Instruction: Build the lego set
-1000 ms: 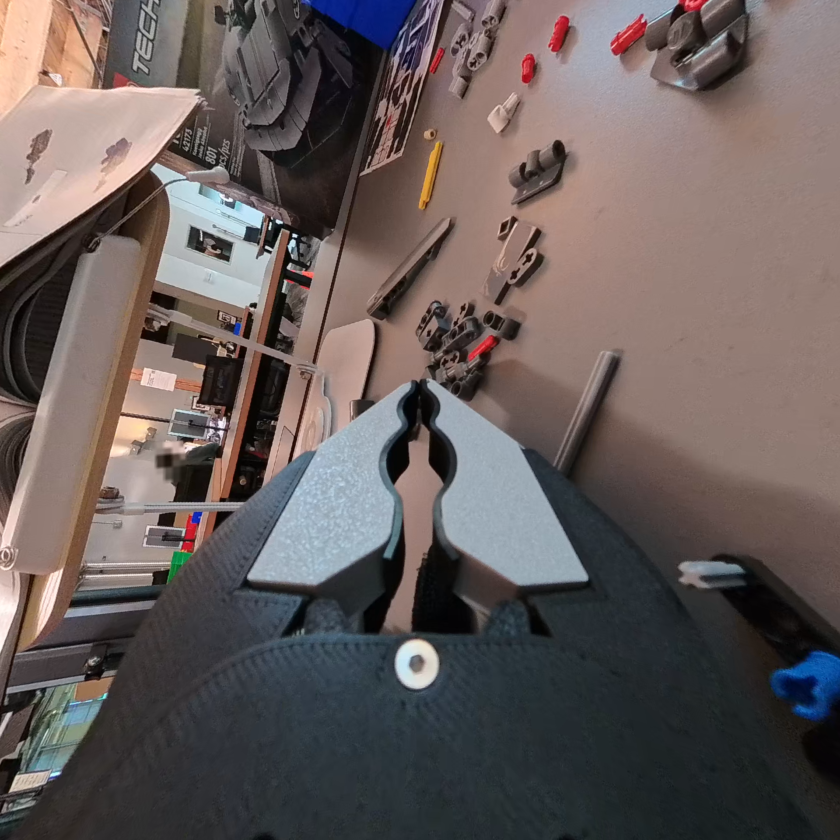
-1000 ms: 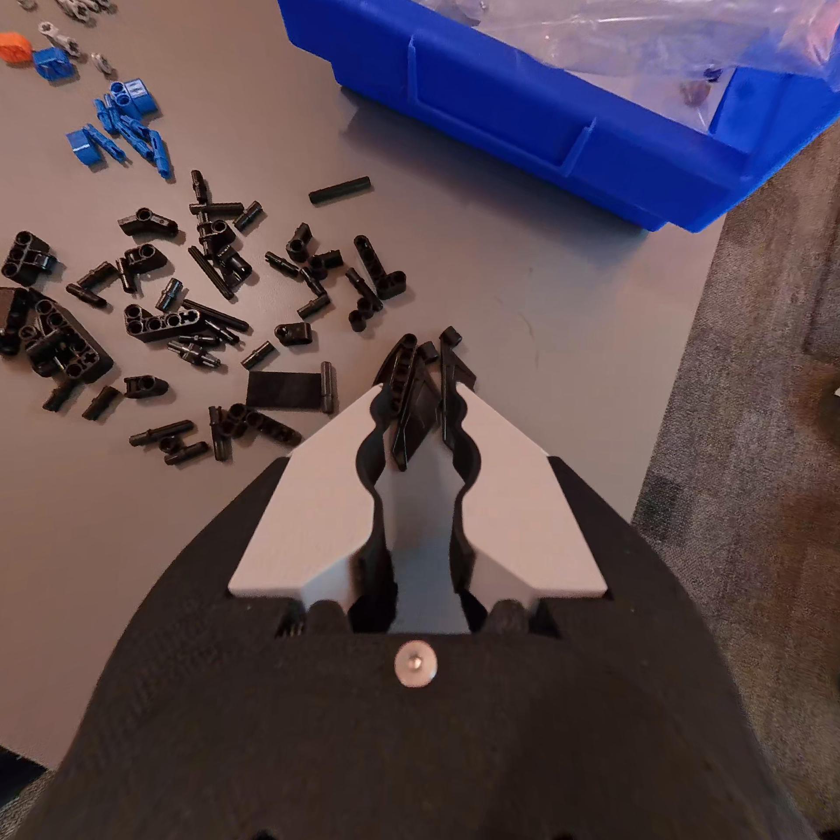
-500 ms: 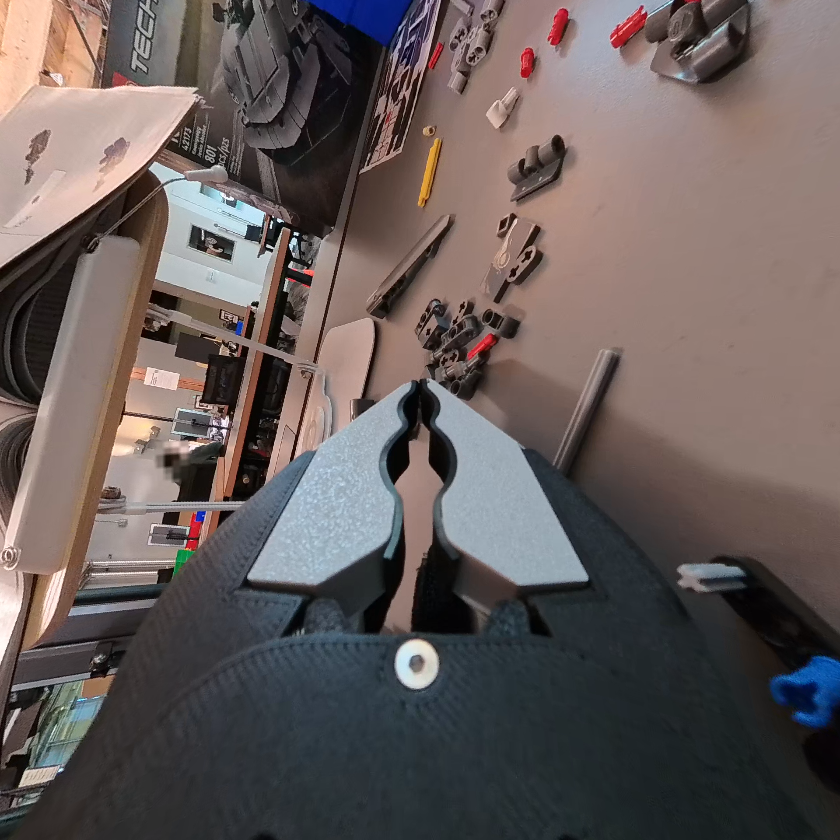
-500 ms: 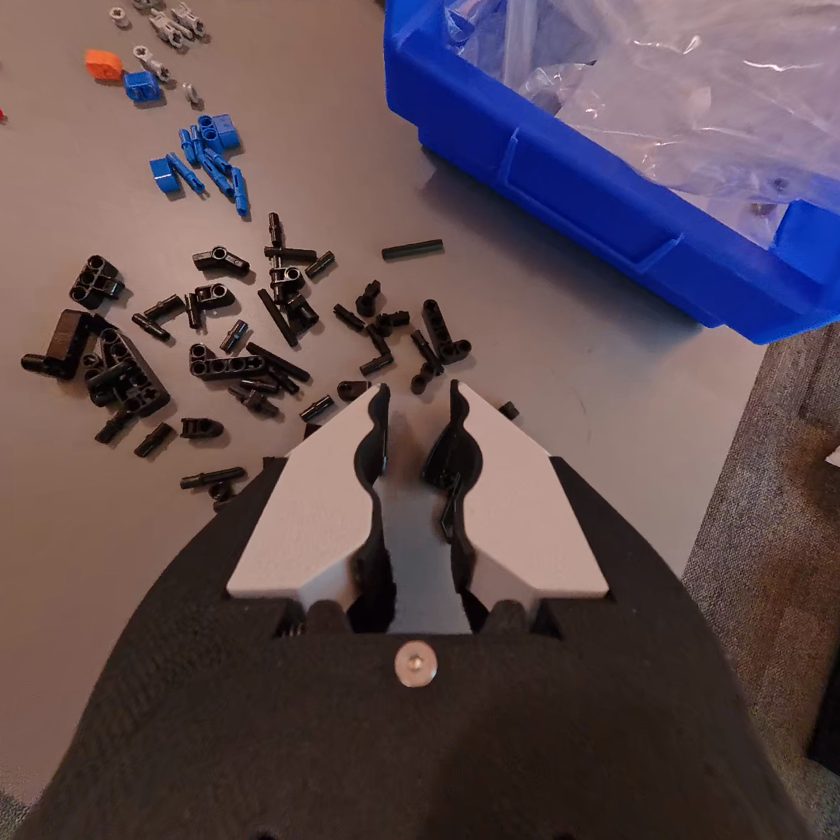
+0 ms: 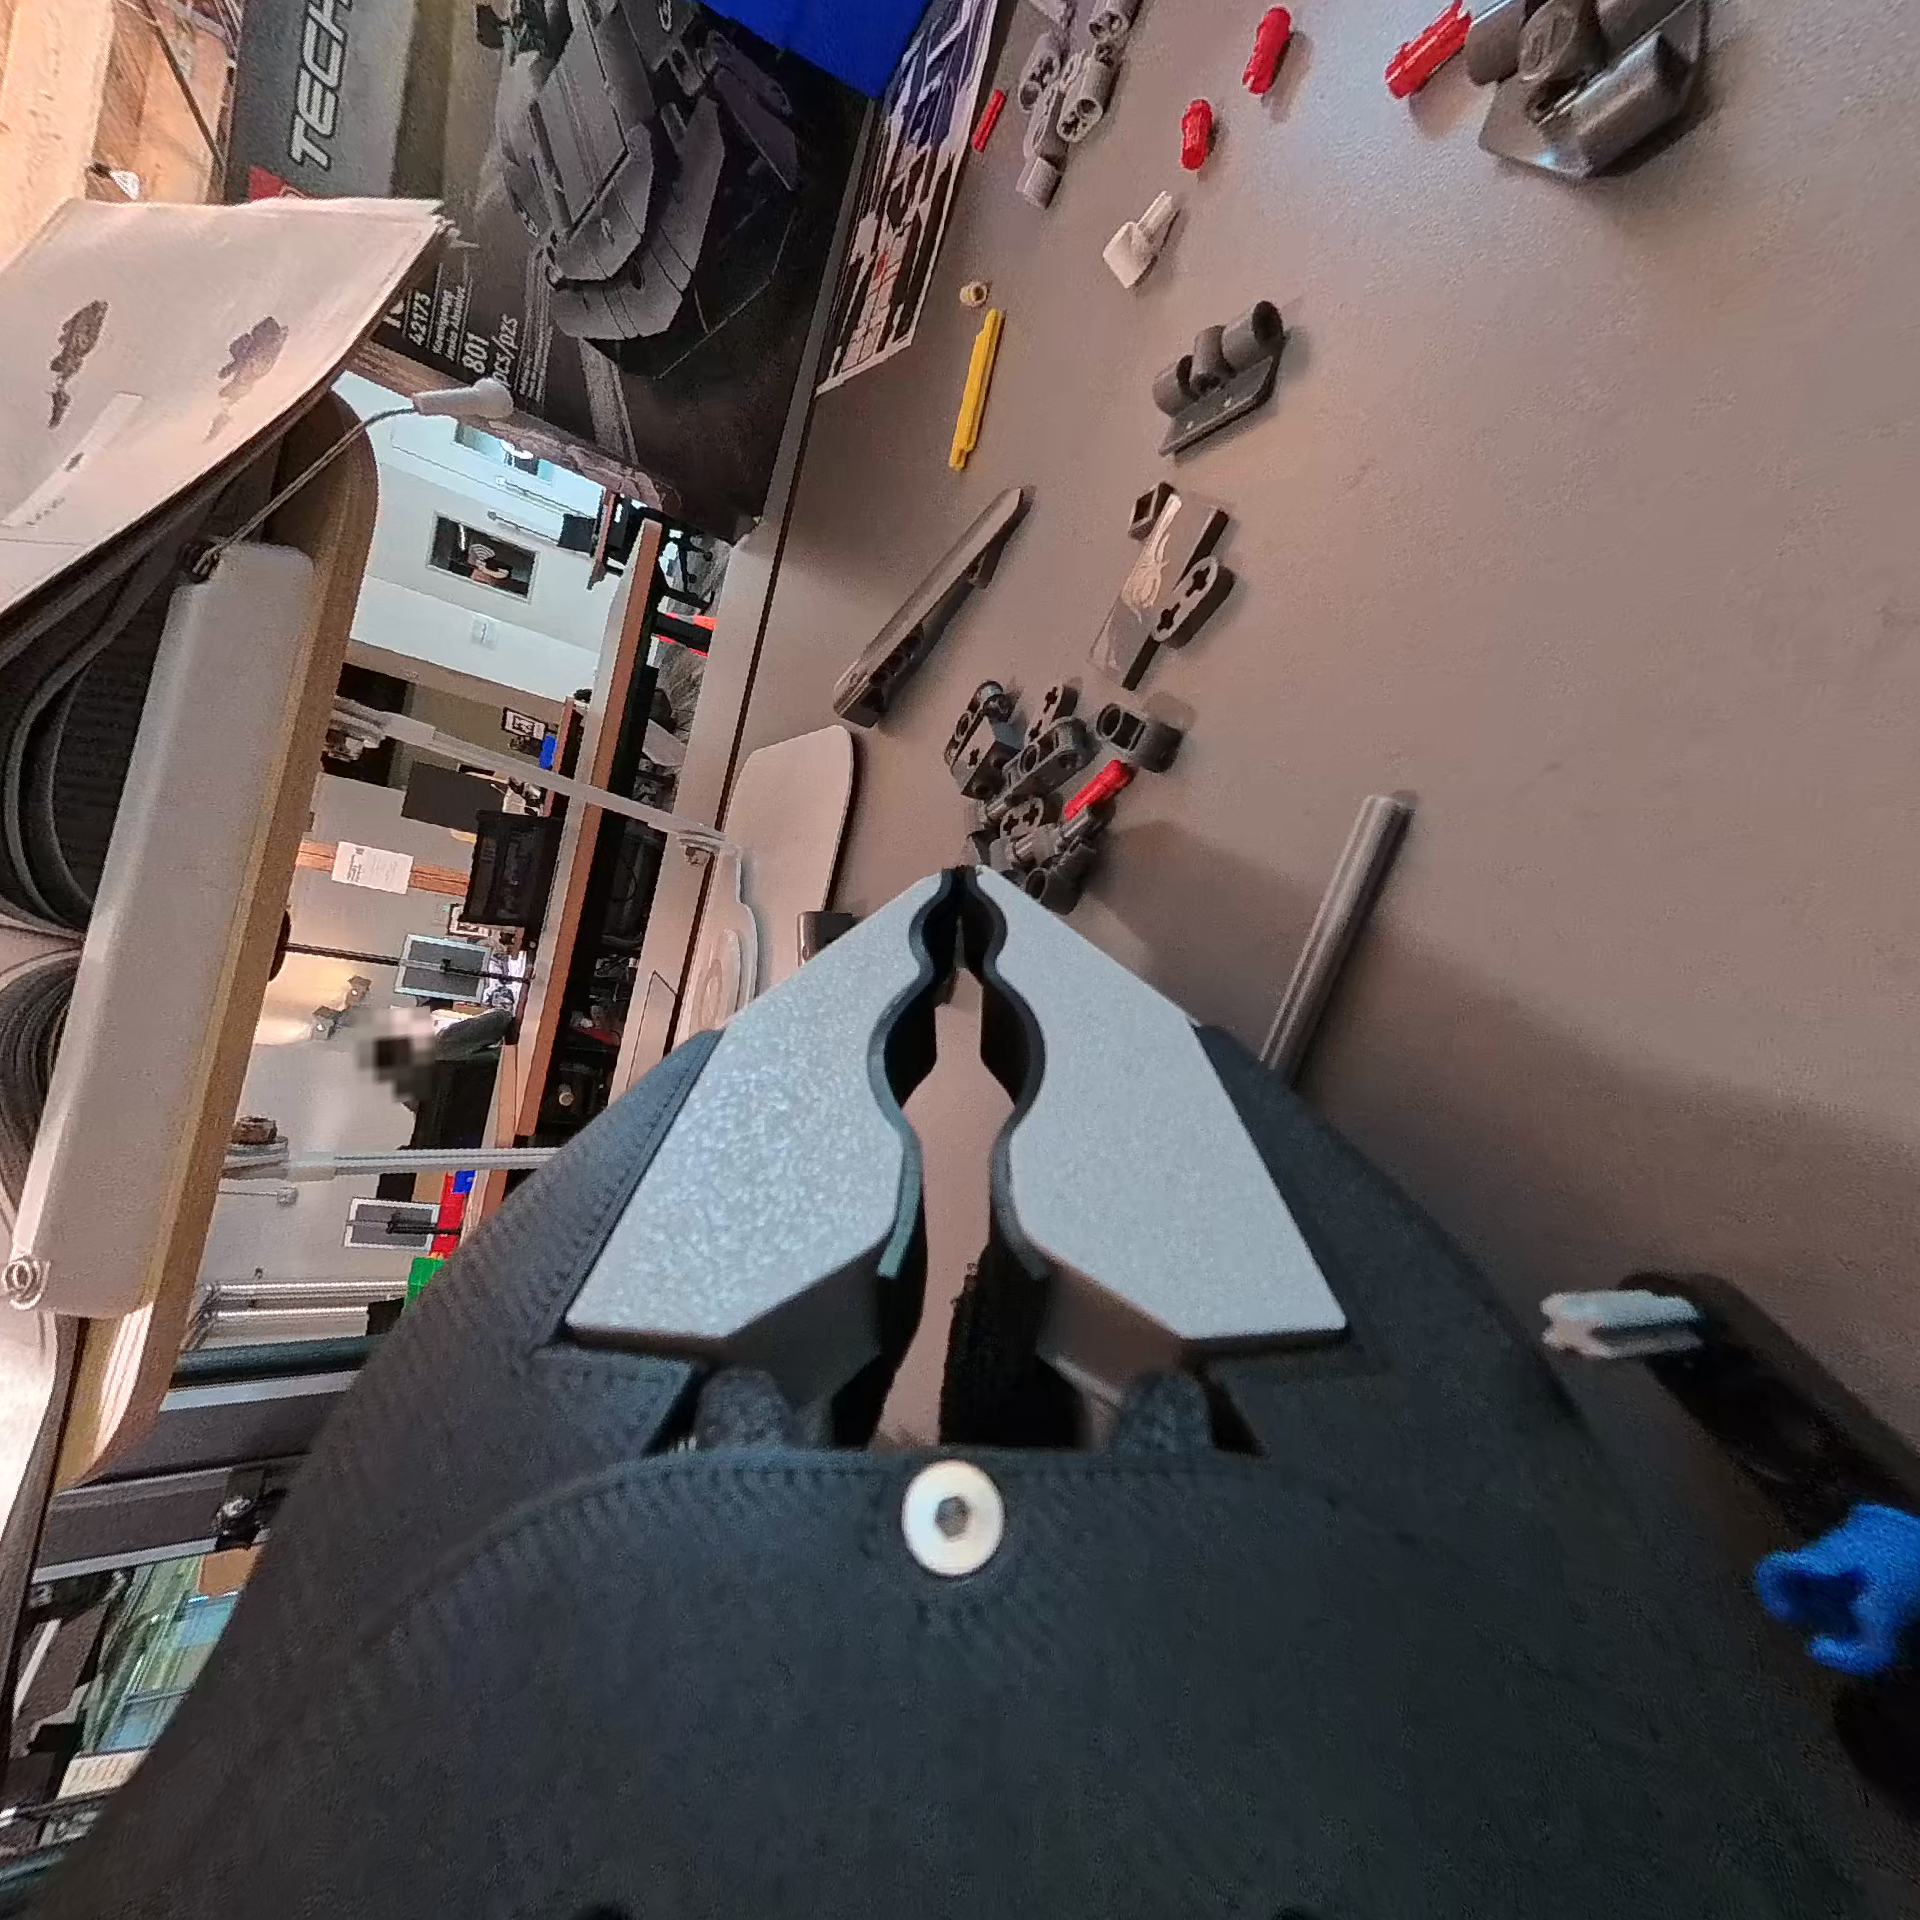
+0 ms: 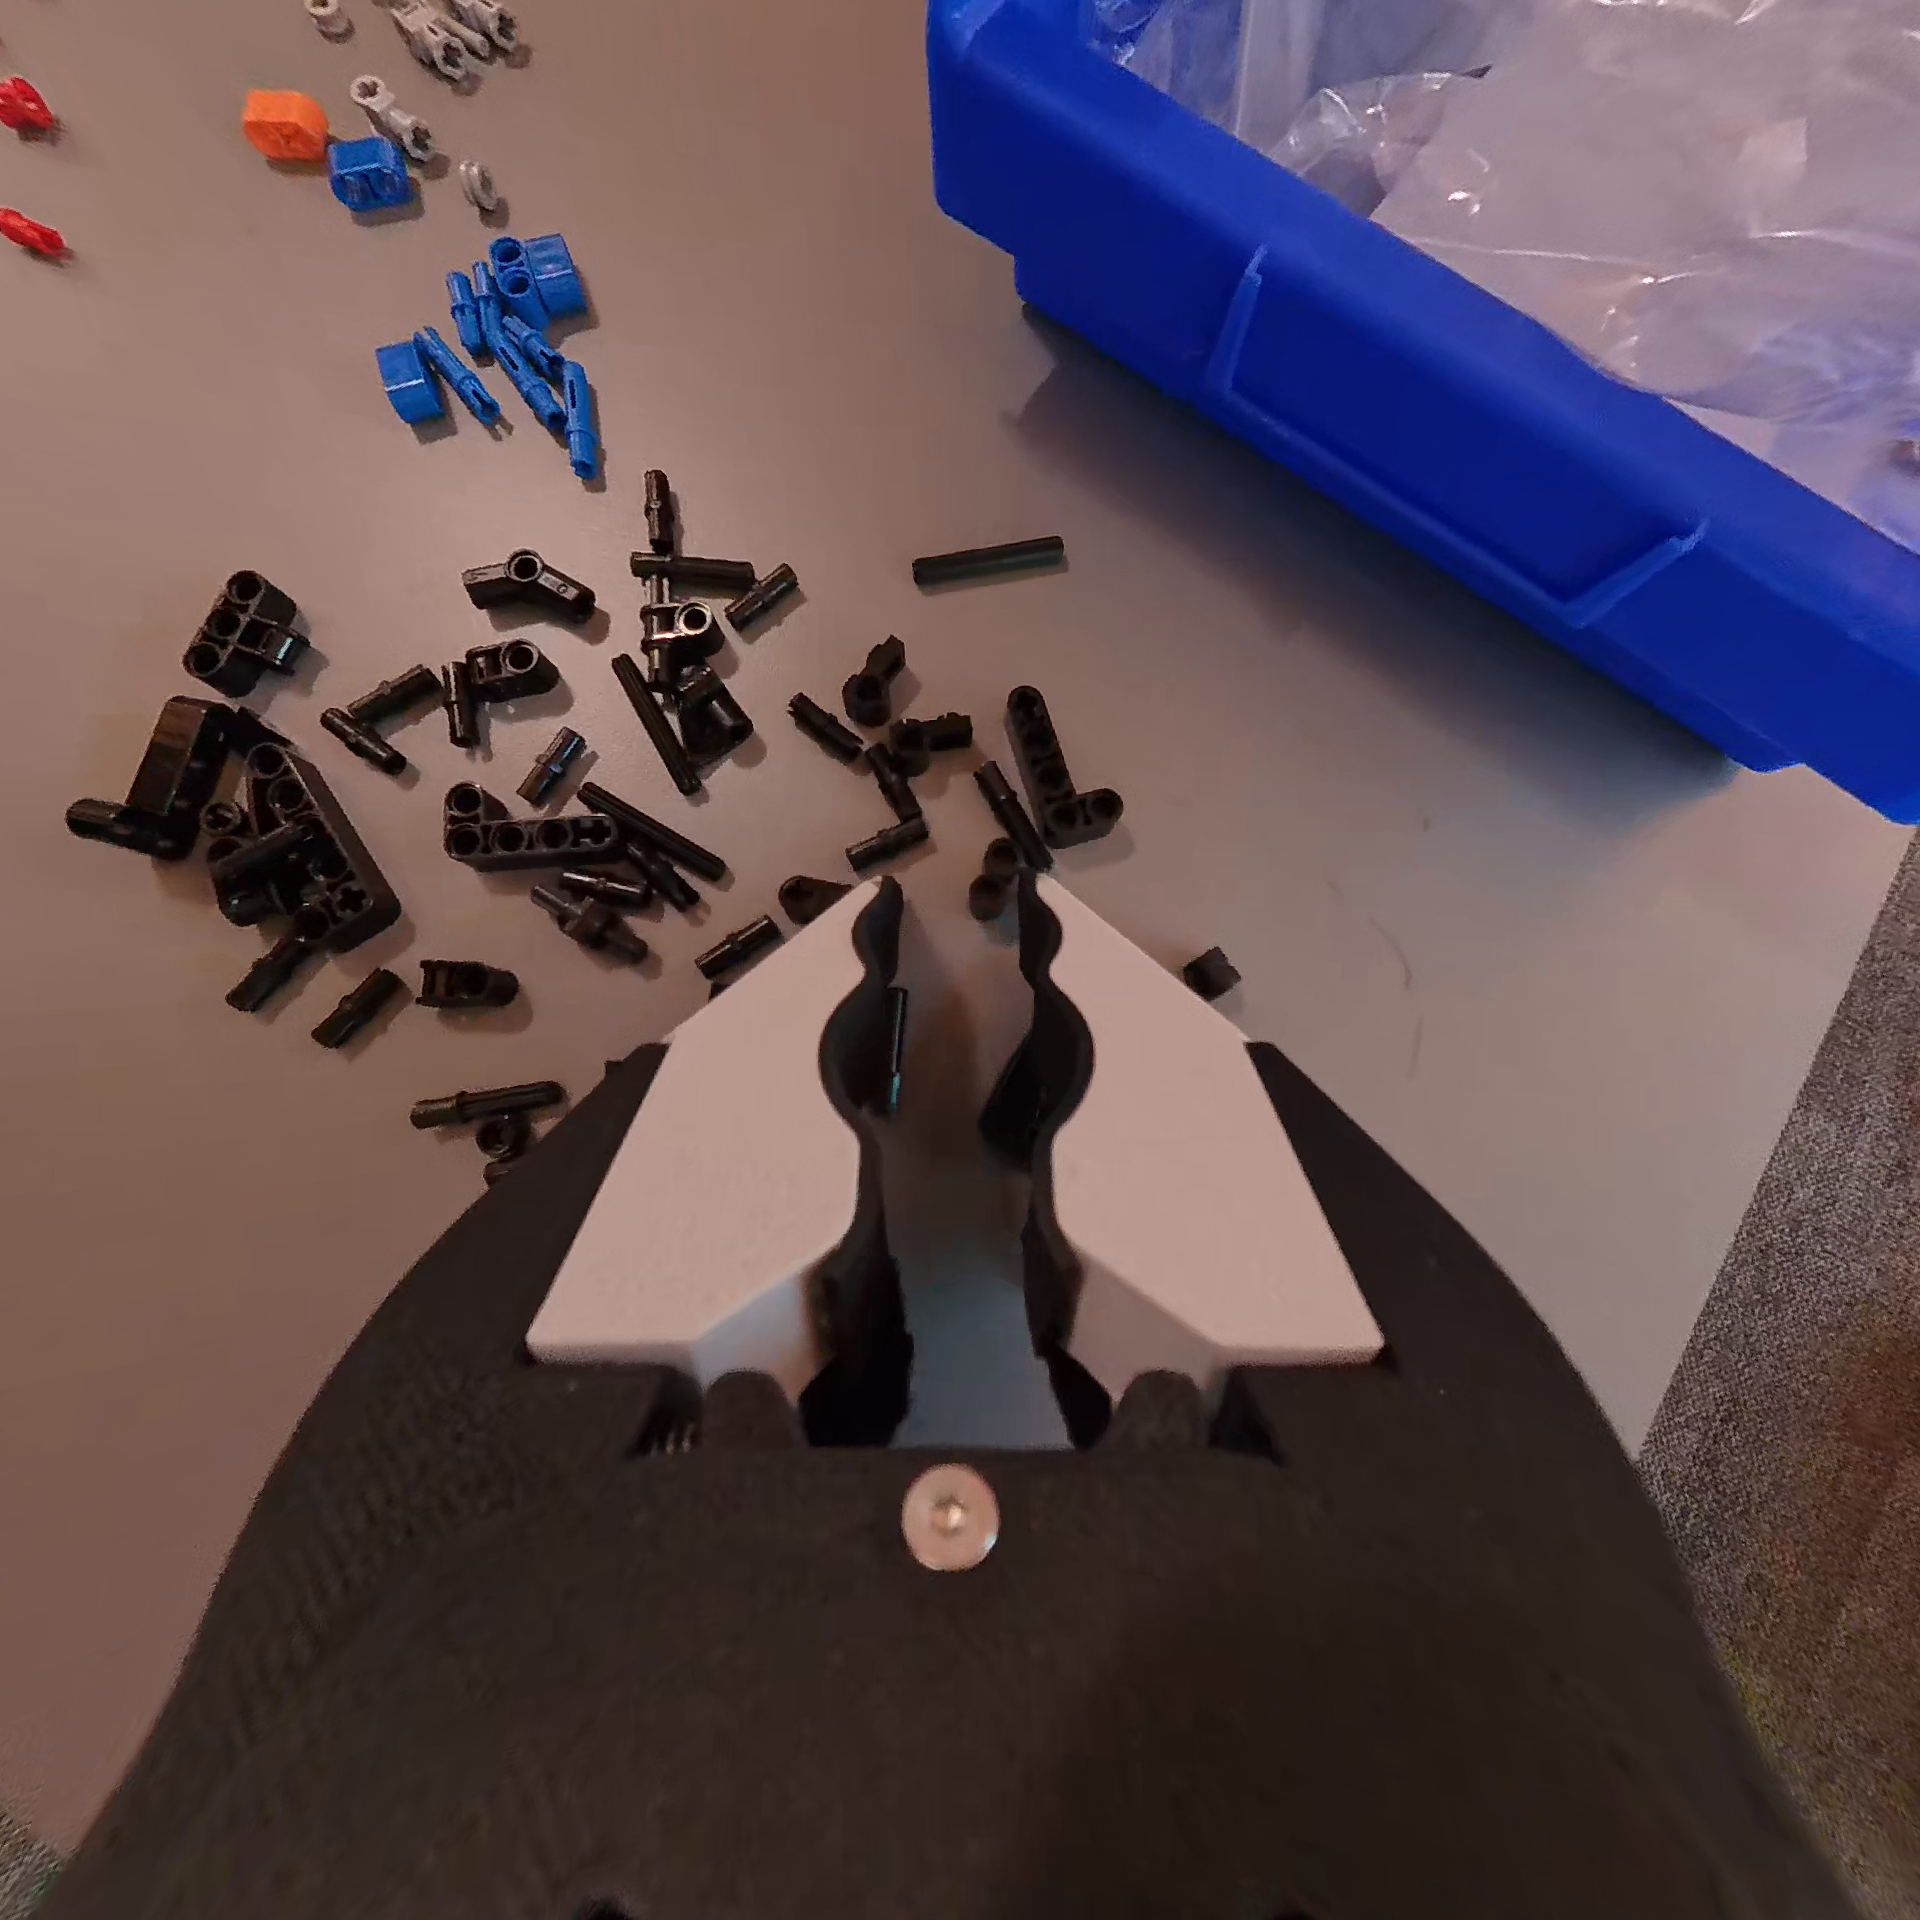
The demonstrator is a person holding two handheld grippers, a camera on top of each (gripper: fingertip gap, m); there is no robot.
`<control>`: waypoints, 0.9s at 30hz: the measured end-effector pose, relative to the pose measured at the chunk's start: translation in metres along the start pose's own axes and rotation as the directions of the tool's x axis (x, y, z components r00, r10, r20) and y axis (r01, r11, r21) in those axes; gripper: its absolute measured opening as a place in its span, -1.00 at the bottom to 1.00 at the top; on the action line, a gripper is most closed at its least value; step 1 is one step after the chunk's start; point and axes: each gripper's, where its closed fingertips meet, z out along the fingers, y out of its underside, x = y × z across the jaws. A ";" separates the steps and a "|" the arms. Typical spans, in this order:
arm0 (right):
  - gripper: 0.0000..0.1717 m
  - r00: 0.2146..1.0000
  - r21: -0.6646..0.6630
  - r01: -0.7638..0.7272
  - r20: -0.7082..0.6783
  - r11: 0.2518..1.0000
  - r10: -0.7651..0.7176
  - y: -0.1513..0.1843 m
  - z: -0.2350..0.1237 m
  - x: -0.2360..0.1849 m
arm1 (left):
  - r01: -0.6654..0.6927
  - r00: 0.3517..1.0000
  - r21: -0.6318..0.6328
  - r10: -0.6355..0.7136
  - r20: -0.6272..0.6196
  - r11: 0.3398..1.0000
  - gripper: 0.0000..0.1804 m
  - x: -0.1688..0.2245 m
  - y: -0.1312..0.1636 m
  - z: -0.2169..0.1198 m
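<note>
Right wrist view shows the right hand-held gripper released, its fingers apart with bare desk visible between them. A thin black pin lies against the inner face of one finger, but the pads do not press together on it. The tips hover at the near end of a scatter of black pieces, just beside a small black connector, close to the desk edge where the carpet begins. A blue bin of clear bags stands near the far edge. The left hand-held gripper is clenched on nothing, pointing at a cluster of grey pieces, with a grey rod beside it.
</note>
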 end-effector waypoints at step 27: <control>-0.78 0.983 0.005 0.161 0.085 0.987 -0.160 -0.009 -0.012 -0.054 | -0.006 1.000 -0.002 0.006 -0.001 1.000 -1.00 0.001 0.000 0.000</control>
